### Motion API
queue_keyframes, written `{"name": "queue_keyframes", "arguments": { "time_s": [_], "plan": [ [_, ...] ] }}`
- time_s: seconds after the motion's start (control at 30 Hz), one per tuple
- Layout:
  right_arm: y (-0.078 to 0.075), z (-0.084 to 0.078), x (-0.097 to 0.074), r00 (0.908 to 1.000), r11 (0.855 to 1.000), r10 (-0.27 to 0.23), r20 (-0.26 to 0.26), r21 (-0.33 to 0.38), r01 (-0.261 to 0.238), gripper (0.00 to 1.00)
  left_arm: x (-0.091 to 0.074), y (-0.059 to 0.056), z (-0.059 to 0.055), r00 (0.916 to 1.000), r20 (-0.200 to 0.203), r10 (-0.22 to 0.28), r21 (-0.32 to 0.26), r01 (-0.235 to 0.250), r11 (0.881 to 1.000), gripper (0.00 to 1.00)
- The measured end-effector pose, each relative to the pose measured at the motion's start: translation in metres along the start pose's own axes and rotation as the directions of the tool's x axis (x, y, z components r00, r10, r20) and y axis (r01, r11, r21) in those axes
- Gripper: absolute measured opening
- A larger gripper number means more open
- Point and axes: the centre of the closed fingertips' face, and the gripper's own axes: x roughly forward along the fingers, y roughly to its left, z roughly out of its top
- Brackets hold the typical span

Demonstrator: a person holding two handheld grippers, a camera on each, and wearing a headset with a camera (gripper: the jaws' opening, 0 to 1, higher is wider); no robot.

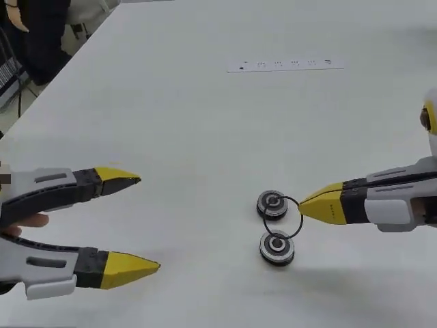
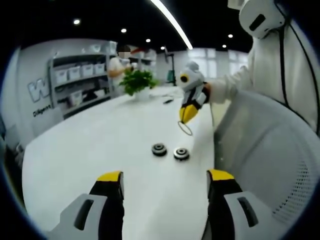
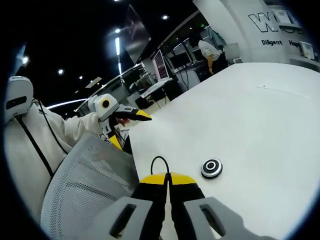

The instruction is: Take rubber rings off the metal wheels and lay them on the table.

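The right gripper (image 1: 304, 205), jaws closed on a thin black rubber ring (image 1: 281, 220), holds it lifted just above two metal wheels (image 1: 272, 204), probably to lay it on the white table (image 1: 205, 102), while the left gripper (image 1: 149, 223) hovers open, well apart.

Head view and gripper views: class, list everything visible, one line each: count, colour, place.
metal wheels: 2, silver and black, side by side mid-table
rubber ring: 1, black, held by right gripper, near the wheels
printed strip: 1, white, far side of table
table: 1, white, under everything
potted plant: 1, green, table's far end
mesh chair: 1, grey, beside the table
left gripper: 1, yellow-tipped, jaws open, clear of wheels
right gripper: 1, yellow-tipped, jaws shut on ring
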Motion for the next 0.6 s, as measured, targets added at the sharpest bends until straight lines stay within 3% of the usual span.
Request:
{"name": "queue_keyframes", "arguments": {
  "time_s": [0.37, 0.6],
  "plan": [
    [0.008, 0.008, 0.008, 0.9990, 0.998, 0.028, -0.035, -0.048, -0.030, 0.00, -0.013, 0.001, -0.009, 0.9985, 0.005, 0.055, -0.034, -0.055, 0.998, 0.69],
    [0.011, 0.009, 0.015, 0.9969, 0.996, 0.046, -0.064, -0.070, -0.051, 0.00, -0.018, 0.001, -0.012, 0.9964, 0.007, 0.085, -0.050, -0.084, 0.995, 0.75]
  ]
}}
